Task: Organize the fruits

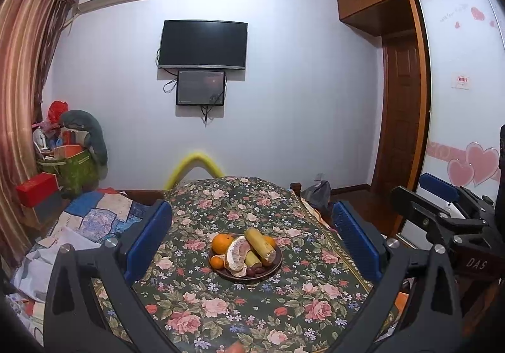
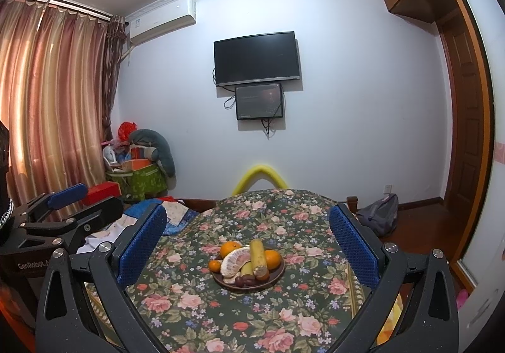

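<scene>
Floral cloth (image 1: 252,305) is covering the table, with a pale wall and a dark TV (image 1: 203,45) behind it. Both grippers are hovering above the table's near edge, side by side. The left gripper (image 1: 252,239) is gaping wide and gripping nothing, its blue pads (image 1: 148,239) framing the plate (image 1: 271,271) without touching it. The right gripper (image 2: 247,245) is likewise spreading fully, with nothing between its pads (image 2: 355,245). The plate is sitting near the table's middle, carrying oranges (image 1: 222,243), a peeled pomelo (image 1: 237,253), two yellow-green stalk pieces (image 1: 260,245) leaning across the pile, and small dark red fruits (image 1: 254,271) at its near rim.
</scene>
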`<control>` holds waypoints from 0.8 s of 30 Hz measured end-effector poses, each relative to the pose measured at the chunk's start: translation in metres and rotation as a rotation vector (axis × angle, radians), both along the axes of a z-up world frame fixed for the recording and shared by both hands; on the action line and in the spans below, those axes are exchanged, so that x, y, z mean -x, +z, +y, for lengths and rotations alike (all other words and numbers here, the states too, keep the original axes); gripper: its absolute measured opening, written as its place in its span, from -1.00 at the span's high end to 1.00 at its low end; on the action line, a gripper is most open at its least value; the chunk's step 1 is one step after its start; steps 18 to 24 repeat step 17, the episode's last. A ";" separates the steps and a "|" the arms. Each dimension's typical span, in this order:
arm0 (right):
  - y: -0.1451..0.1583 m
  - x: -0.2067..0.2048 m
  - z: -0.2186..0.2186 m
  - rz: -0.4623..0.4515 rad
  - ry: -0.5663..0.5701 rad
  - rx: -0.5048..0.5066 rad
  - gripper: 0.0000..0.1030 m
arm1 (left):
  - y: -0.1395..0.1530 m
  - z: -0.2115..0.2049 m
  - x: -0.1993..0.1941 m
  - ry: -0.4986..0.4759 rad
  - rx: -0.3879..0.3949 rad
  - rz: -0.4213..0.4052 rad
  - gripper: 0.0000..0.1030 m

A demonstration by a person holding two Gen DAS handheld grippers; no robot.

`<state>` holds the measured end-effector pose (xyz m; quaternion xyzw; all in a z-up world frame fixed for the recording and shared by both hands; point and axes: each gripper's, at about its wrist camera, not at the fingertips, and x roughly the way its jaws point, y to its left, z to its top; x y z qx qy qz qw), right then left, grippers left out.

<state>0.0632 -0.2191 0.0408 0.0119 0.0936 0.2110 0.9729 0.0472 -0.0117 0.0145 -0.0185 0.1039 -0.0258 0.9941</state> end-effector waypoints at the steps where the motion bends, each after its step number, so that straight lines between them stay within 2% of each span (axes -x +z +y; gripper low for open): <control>1: 0.001 0.000 -0.001 0.001 0.001 -0.001 -1.00 | 0.000 0.000 0.000 -0.002 0.001 0.002 -1.00; 24: -0.002 -0.003 0.002 0.016 -0.004 0.009 -1.00 | -0.004 0.001 -0.002 -0.016 0.001 0.013 -1.00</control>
